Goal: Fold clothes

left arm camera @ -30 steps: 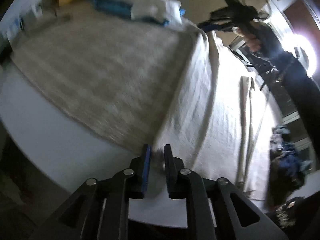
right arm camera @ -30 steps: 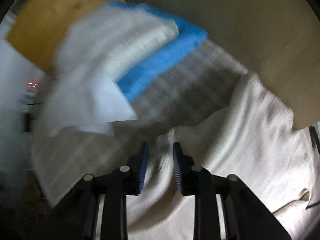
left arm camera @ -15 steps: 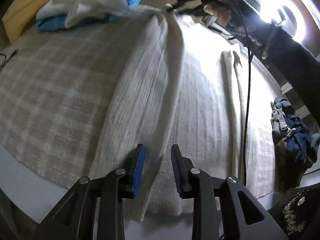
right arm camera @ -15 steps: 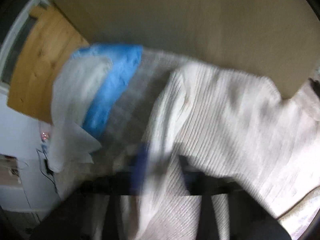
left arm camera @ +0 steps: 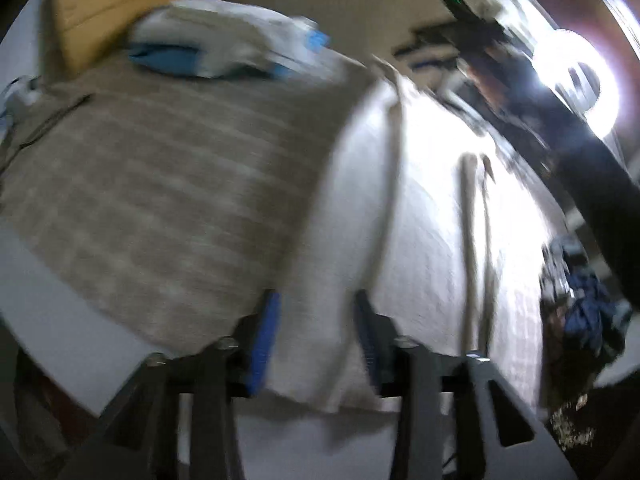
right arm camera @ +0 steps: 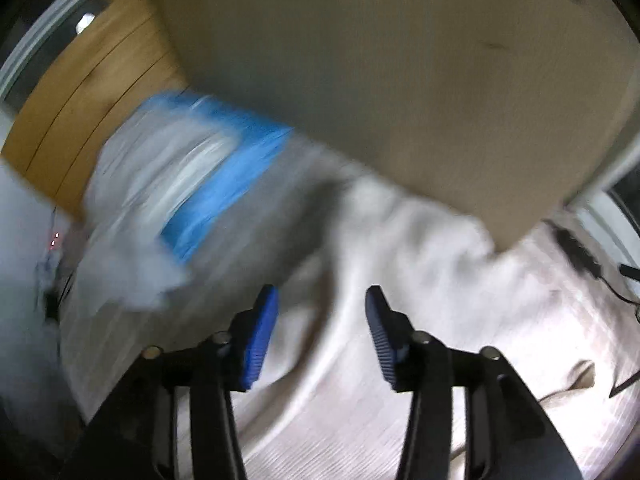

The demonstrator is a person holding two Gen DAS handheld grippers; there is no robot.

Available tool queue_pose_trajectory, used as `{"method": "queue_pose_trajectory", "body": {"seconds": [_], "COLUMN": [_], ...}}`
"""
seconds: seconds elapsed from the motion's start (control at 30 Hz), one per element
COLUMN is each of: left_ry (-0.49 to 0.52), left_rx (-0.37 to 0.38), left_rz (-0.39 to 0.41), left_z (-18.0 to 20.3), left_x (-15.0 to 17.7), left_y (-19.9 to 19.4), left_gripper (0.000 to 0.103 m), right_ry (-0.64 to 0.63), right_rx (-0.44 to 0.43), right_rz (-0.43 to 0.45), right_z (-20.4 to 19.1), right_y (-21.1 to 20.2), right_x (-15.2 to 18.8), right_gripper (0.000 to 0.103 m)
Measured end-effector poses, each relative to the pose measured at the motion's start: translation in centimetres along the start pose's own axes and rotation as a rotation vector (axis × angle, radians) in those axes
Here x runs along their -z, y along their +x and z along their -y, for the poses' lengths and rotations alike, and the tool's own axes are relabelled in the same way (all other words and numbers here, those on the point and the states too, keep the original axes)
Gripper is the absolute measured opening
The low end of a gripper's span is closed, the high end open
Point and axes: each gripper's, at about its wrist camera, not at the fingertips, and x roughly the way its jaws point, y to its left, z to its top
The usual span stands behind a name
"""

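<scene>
A cream knit sweater lies spread on a table covered with a checked cloth. Half a second ago both tongs pinched the sweater's left edge; now both have let go, so the fold of that side looks laid down, and the next fold needs a fresh grip.

Going left to right from the sweater: a stack of folded clothes, white over blue, sits at the far left corner of the cloth, well apart from the sweater. The left tongs hang at the sweater's near hem — jaws wide apart, fabric showing between them but not pinched. In the right wrist view, the right tongs hover over the sweater's far end, jaws also wide apart and holding nothing. To the sweater's right, a dark heap of clothes waits at the table edge.

Open checked cloth lies left of the sweater. A wall stands close behind it — little room that way.
</scene>
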Motion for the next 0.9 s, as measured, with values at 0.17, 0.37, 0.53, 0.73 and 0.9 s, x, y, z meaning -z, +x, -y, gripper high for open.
{"method": "queue_pose_trajectory", "body": {"seconds": [0.17, 0.37, 0.53, 0.73, 0.9], "left_ry": [-0.039, 0.052, 0.100, 0.257, 0.385], "left_rx": [-0.025, 0.021, 0.053, 0.124, 0.153], "left_rz": [-0.080, -0.093, -0.065, -0.031, -0.153], "left_z": [-1.5, 0.7, 2.2, 6.9, 11.2], "left_x": [-0.3, 0.1, 0.1, 0.9, 1.8], "left_y": [3.1, 4.4, 3.9, 0.5, 4.1], "left_gripper": [0.046, 0.021, 0.011, 0.011, 0.011], "right_ry": [-0.080, -0.100, 0.034, 0.302, 0.390], "right_rx": [0.058, 0.104, -0.054, -0.233, -0.206], "right_rz": [-0.169, -0.145, -0.023, 0.116, 0.045], "right_z": [-4.2, -5.8, -2.9, 5.7, 10.4], "right_y": [4.6, 7.5, 4.3, -0.4, -0.9], "right_x": [0.7, 1.5, 2.0, 8.4, 13.0], "right_gripper": [0.046, 0.034, 0.008, 0.008, 0.010]}}
